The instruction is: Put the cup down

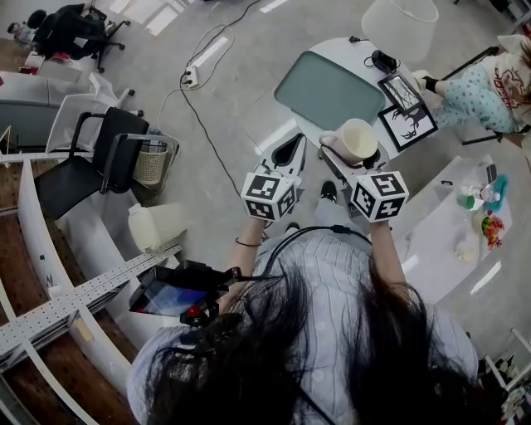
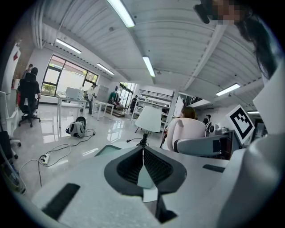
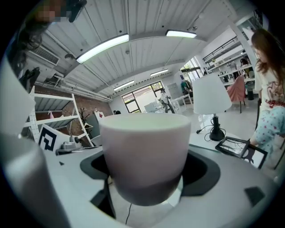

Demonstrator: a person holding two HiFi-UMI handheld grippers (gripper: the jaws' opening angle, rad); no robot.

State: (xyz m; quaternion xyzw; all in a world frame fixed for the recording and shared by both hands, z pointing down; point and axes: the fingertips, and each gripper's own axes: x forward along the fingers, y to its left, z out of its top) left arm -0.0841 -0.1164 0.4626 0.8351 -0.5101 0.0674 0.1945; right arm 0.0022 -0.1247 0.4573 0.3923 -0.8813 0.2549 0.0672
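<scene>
A pale pink cup point(image 1: 358, 139) is held upright in the air, with my right gripper point(image 1: 352, 156) shut on its sides. It hangs over the near edge of a white round table point(image 1: 365, 51) that carries a green mat point(image 1: 328, 88). In the right gripper view the cup point(image 3: 144, 151) fills the space between the dark jaws. My left gripper point(image 1: 288, 154) hovers just left of the cup, over the floor, with its jaws pressed together and nothing in them. The left gripper view shows its pads point(image 2: 153, 167) meeting and the cup point(image 2: 189, 130) off to the right.
On the round table stand a white lamp point(image 1: 399, 25) and two framed pictures point(image 1: 406, 112). A seated person point(image 1: 488, 83) is at its far right. A lower white table point(image 1: 440, 241) with small colourful items is to my right. A black chair point(image 1: 87, 162), a bin point(image 1: 150, 163) and a floor cable point(image 1: 203, 124) lie left.
</scene>
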